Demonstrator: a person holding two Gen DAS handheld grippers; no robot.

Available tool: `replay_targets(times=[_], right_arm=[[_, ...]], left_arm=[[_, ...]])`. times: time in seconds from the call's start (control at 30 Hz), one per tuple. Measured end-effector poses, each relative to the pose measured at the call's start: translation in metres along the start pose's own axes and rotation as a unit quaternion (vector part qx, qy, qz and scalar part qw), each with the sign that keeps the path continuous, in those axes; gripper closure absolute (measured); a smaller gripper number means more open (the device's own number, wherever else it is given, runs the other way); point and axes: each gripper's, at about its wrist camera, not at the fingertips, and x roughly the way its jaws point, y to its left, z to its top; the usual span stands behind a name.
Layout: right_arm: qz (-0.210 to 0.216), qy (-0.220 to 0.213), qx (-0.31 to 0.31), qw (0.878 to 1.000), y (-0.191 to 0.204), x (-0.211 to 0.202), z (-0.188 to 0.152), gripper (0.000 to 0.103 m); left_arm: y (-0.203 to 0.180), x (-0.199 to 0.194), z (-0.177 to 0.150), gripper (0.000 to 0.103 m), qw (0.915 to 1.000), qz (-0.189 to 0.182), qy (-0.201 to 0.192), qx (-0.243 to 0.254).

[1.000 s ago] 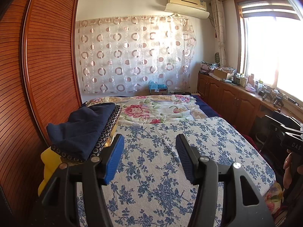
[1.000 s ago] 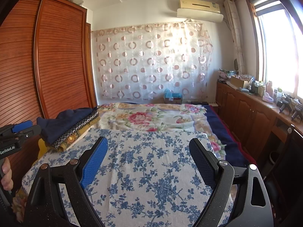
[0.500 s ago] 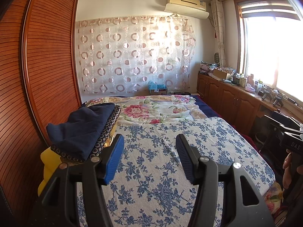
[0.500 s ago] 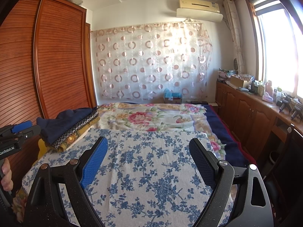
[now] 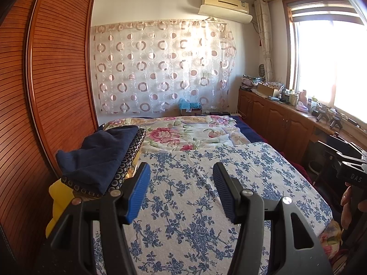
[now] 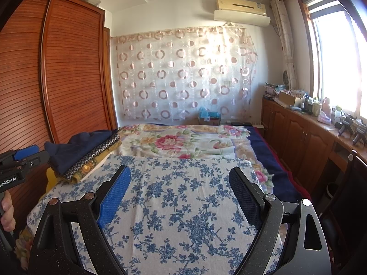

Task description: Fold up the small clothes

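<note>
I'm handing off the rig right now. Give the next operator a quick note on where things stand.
Left gripper: open, empty, above the blue-flowered cloth on the bed.
Right gripper: open wider, empty, above the same cloth.
Stack of folded clothes, navy piece on top, sits at the cloth's left edge by the wardrobe.
Done: that stack looks folded.
Left: no unfolded small garment in view; find the next one.

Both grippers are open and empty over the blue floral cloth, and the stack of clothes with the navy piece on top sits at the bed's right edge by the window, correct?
Not quite. The stack sits at the bed's left edge against the wooden wardrobe, not by the window; the left wrist view shows it. The left gripper and right gripper are open and empty over the blue floral cloth.
</note>
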Motion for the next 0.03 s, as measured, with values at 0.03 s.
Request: replay_targets(times=[0.03], right_arm=[[0.0,0.0,0.001,1.0,0.0004,-0.0001,0.0,0.014]], left_arm=[[-0.0002,0.0001,-0.0005,0.047,1.0,0.0,0.0,0.0]])
